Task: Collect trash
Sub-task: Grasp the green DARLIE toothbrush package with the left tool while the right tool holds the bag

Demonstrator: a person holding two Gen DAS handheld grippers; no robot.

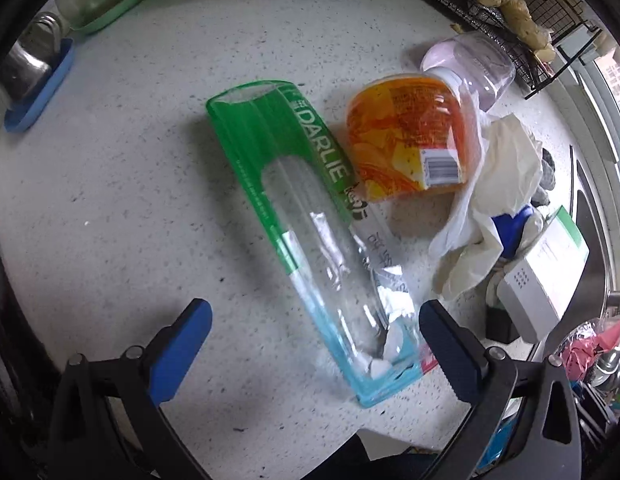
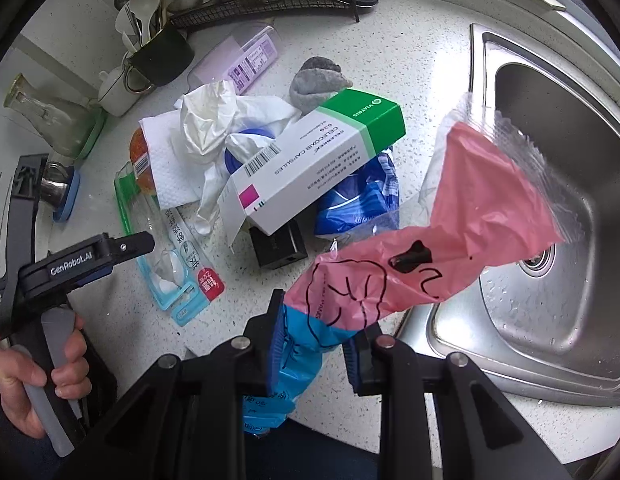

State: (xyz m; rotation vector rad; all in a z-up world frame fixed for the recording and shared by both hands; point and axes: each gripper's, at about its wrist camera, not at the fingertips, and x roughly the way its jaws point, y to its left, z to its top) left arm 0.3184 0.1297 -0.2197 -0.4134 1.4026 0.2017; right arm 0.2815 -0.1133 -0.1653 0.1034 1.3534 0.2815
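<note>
On the speckled white counter (image 1: 121, 184), the clear toothbrush pack (image 1: 305, 236) reads "DARLIE" in white on its green end. Its near, pale-blue end lies between the wide-spread blue pads of the left gripper (image 1: 316, 334), which touch nothing. Just right of the pack, an orange-labelled tub (image 1: 406, 140) lies on its side showing a barcode; its small print is too fine to read.

In the right wrist view, the right gripper (image 2: 314, 344) is clamped on a pink and blue plastic bag (image 2: 442, 240), which stretches up and right, across the steel sink (image 2: 550, 168). Black hand-drawn marks on the bag cannot be read.

In the trash pile to the left, a white and green box (image 2: 310, 164) reads "VIATRIS" and "CELECOXIB CAPSULES". It partly covers a blue printed wrapper (image 2: 358, 204) and a small black box (image 2: 277, 246). Crumpled white gloves (image 2: 213, 120) hide most of the tub. At far left, a hand (image 2: 33, 380) grips the other tool, marked "GenRobot.AI".
</note>
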